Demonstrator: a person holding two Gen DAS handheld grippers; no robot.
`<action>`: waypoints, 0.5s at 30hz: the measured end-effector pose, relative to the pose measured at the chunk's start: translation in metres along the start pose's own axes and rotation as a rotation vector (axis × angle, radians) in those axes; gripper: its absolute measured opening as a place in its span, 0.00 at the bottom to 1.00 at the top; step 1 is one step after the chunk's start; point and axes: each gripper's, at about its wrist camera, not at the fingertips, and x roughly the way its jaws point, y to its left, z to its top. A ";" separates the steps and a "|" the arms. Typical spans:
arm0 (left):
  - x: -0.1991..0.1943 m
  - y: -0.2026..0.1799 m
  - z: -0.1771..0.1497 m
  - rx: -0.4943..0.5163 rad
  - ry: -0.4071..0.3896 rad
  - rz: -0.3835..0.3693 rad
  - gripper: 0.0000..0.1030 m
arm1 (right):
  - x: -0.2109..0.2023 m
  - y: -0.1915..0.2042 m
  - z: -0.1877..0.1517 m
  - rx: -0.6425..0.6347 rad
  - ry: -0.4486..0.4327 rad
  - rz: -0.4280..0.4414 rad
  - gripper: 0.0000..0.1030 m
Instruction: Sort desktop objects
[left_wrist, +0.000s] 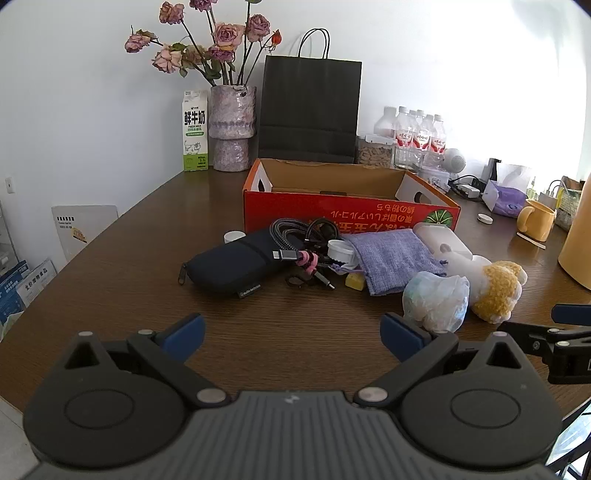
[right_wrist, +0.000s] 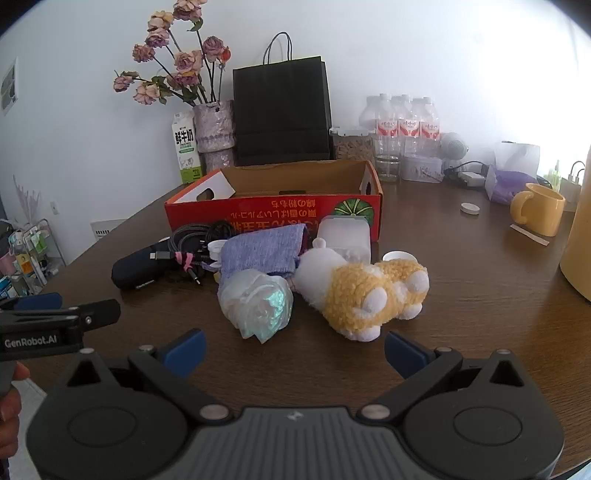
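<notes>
A pile of objects lies in front of an open red cardboard box (left_wrist: 351, 212) (right_wrist: 273, 210): a black zip pouch (left_wrist: 229, 264) (right_wrist: 136, 271), bundled cables (left_wrist: 306, 254) (right_wrist: 184, 254), a purple cloth bag (left_wrist: 391, 258) (right_wrist: 262, 249), a crumpled plastic bag (left_wrist: 436, 301) (right_wrist: 258, 304), a yellow and white plush toy (left_wrist: 495, 288) (right_wrist: 369, 295) and a white case (left_wrist: 443, 238) (right_wrist: 345, 232). My left gripper (left_wrist: 291, 338) is open and empty, short of the pile. My right gripper (right_wrist: 295, 350) is open and empty, just short of the plush toy and plastic bag.
At the back stand a vase of dried roses (left_wrist: 231, 125), a milk carton (left_wrist: 195, 133), a black paper bag (left_wrist: 310, 114) and water bottles (left_wrist: 417, 134). A yellow mug (right_wrist: 539, 208) and a tall yellow container (right_wrist: 580, 240) stand at the right.
</notes>
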 end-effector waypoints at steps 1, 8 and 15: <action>0.000 0.000 0.000 0.000 0.000 -0.002 1.00 | 0.000 0.000 0.000 0.000 0.000 0.001 1.00; -0.001 0.000 0.000 -0.001 -0.002 0.001 1.00 | -0.002 -0.001 0.000 0.000 -0.002 0.003 1.00; -0.001 0.000 0.001 0.000 -0.003 0.001 1.00 | -0.001 -0.001 0.000 0.000 -0.002 0.002 1.00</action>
